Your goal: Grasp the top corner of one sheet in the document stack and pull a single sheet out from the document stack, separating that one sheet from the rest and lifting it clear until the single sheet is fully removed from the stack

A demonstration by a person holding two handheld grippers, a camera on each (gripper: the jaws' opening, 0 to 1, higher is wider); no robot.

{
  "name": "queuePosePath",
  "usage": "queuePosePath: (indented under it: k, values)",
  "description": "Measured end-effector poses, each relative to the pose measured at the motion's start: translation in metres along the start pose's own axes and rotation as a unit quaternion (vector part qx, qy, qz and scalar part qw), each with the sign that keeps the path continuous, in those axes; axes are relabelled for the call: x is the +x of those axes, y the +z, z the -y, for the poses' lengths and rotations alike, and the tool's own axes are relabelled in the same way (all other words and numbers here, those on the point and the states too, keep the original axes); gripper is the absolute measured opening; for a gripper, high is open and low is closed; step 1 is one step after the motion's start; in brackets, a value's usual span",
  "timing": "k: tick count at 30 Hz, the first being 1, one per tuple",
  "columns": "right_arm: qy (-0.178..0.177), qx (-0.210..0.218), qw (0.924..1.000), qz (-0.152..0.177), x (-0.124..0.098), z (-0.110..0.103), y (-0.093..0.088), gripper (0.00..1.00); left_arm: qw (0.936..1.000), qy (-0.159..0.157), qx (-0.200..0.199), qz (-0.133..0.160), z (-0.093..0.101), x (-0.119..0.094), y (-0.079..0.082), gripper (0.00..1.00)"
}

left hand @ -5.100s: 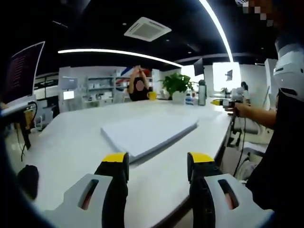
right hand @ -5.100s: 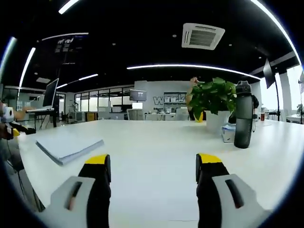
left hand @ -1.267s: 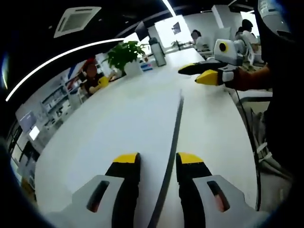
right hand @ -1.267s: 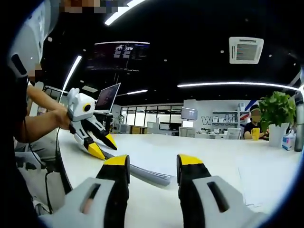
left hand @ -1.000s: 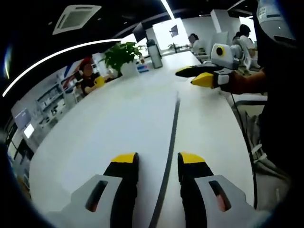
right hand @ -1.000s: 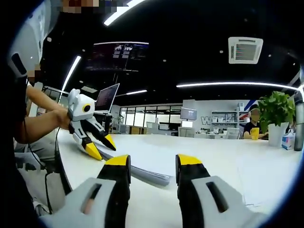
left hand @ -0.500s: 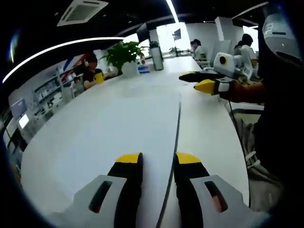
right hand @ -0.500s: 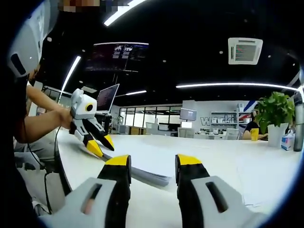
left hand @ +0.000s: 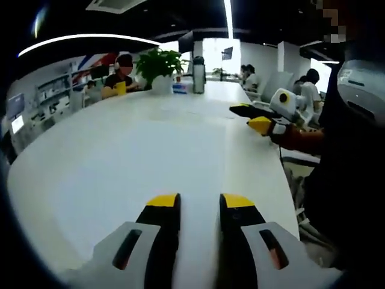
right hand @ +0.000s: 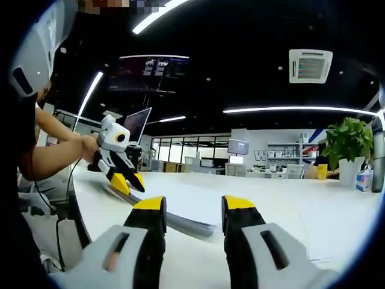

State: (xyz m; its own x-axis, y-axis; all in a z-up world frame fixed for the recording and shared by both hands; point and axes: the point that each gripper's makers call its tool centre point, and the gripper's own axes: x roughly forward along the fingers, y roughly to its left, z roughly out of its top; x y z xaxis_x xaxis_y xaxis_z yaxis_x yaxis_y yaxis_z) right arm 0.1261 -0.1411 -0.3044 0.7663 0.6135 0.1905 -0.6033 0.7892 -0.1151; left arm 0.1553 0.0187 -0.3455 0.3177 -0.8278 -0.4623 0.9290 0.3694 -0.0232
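The document stack (left hand: 168, 150) is a thick white pile lying flat on the white table (left hand: 260, 174). My left gripper (left hand: 200, 203) sits low over its near corner, and the stack's right edge runs down to the right-hand jaw. Its yellow-tipped jaws stand a narrow gap apart, with white paper showing between them. In the right gripper view the stack (right hand: 180, 218) shows its grey side edge. There the left gripper (right hand: 129, 181) hangs at the far corner with its tips apart. My right gripper (right hand: 194, 205) is open, just short of the near corner, and it also appears beside the stack (left hand: 251, 118).
A potted plant (left hand: 159, 63), a dark bottle (left hand: 198, 65) and a seated person (left hand: 123, 69) are at the table's far end. More people sit at the right (left hand: 310, 90). A laptop on a stand (right hand: 136, 123) is behind the left gripper. The table edge (left hand: 289, 198) runs close on the right.
The left gripper has risen a little and shifted along the stack's corner, and its view has levelled out. Its jaw gap has narrowed slightly. The right gripper has held still.
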Motion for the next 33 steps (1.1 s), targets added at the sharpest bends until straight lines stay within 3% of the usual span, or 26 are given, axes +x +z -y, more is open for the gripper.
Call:
queuePosePath:
  k: [13,18,33]
  values:
    - [0.003,-0.001,1.0000,0.003,-0.0006,-0.0011,0.0010,0.37,0.9962,-0.039,-0.065,0.043,-0.0017,-0.0024,0.0021,0.27]
    - [0.002,-0.002,1.0000,0.002,-0.0002,-0.0009,0.0008,0.37,0.9918,-0.057,-0.095,0.063,-0.0035,-0.0039,0.0032,0.27]
    - [-0.003,0.003,1.0000,0.005,-0.0003,0.0008,0.0029,0.37,0.9854,-0.085,-0.112,0.095,-0.0031,-0.0074,0.0047,0.23]
